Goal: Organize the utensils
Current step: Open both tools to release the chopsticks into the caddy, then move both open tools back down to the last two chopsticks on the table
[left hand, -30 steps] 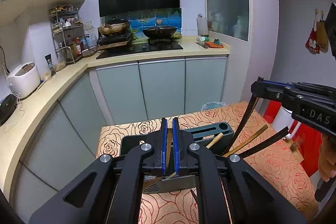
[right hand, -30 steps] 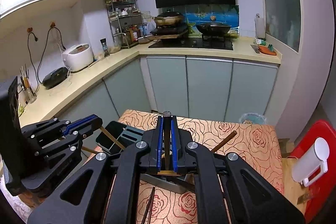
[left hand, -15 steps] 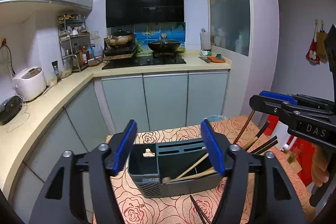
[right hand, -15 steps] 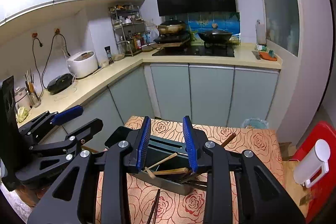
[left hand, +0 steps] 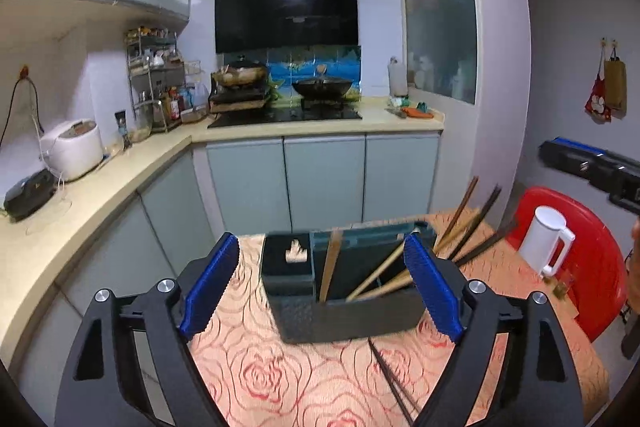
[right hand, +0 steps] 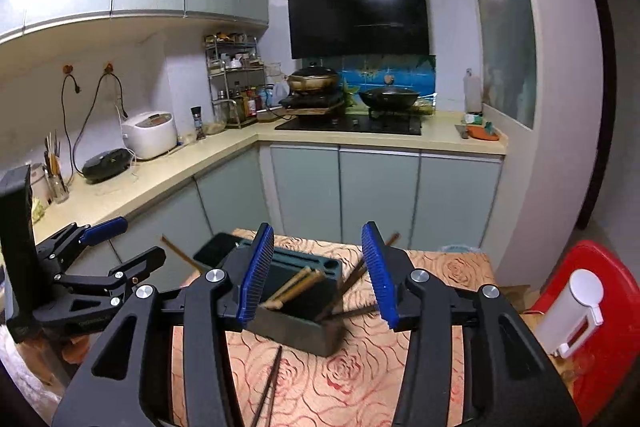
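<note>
A dark utensil holder (left hand: 348, 311) stands on the rose-patterned table (left hand: 280, 379); it also shows in the right wrist view (right hand: 296, 323). Wooden utensils (left hand: 376, 275) lean inside it, and dark chopsticks (left hand: 468, 223) stick out at its right. A loose pair of dark chopsticks (left hand: 390, 379) lies on the cloth in front, also in the right wrist view (right hand: 270, 387). My left gripper (left hand: 320, 287) is open and empty above the holder. My right gripper (right hand: 316, 275) is open and empty, just above the holder.
A red chair (left hand: 580, 259) with a white kettle (left hand: 548, 243) stands right of the table. Kitchen counter (left hand: 100, 187) and cabinets run behind and to the left, with a rice cooker (right hand: 152, 135) and a stove with pans (left hand: 316, 91).
Both grippers were shut on wooden utensils a second ago. They opened, the utensils dropped into the holder, and both grippers rose and drew back with jaws wider.
</note>
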